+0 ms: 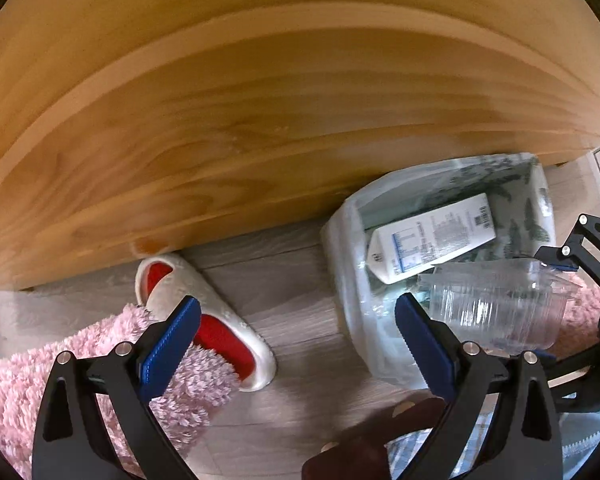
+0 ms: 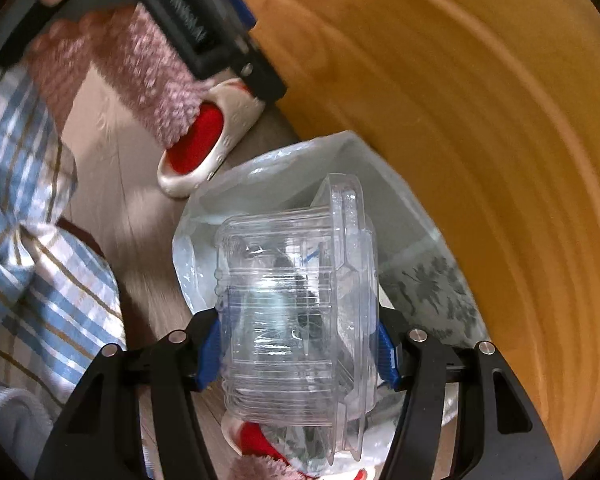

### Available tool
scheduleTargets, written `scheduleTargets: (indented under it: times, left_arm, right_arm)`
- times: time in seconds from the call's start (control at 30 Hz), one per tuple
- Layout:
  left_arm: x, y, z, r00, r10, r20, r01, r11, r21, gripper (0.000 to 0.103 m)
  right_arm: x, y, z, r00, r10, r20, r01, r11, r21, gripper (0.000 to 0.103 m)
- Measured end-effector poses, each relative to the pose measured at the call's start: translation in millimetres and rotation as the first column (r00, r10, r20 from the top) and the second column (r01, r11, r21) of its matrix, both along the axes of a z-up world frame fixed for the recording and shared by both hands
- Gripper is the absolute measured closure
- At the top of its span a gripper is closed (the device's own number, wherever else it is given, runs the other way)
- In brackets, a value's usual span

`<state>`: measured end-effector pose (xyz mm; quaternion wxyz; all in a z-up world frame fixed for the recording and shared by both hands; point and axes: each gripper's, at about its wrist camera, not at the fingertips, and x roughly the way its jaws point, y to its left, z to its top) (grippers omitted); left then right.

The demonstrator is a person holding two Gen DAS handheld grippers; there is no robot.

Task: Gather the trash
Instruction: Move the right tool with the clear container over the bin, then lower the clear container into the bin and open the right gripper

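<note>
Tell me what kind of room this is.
Probably a bedroom or other room at home: a fluffy pink rug and a slipper lie on the wood-look floor beside a lined waste bin.

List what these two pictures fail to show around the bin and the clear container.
- Left wrist view: print on the white carton in the bin is too small to read.
- Right wrist view: the bin's inside is hidden behind the clear plastic container held by the right hand-held gripper.
- Right wrist view: a second slipper is mostly covered by the container and cut by the bottom edge.
</note>
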<state>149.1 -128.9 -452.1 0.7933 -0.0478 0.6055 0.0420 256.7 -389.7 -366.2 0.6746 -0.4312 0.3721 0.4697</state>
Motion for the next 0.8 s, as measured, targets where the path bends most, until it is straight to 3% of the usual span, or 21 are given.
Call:
scheduleTargets:
  times: [0.33,0.8]
  left_arm:
    - [7,21,-26,0.993,0.065,-0.095,-0.062,0.997,0.035,0.009]
    - [12,31,-44,0.983,0.091,-0.158,-0.078,0.993,0.084,0.009]
  right_arm:
    - [25,-7,-39,0.985,0.152,-0.076,-0.158,0.985,-0.076,0.044]
    - [40,29,-81,0.934,0.307,-0.183,-0.337,0.928,-0.161,0.044]
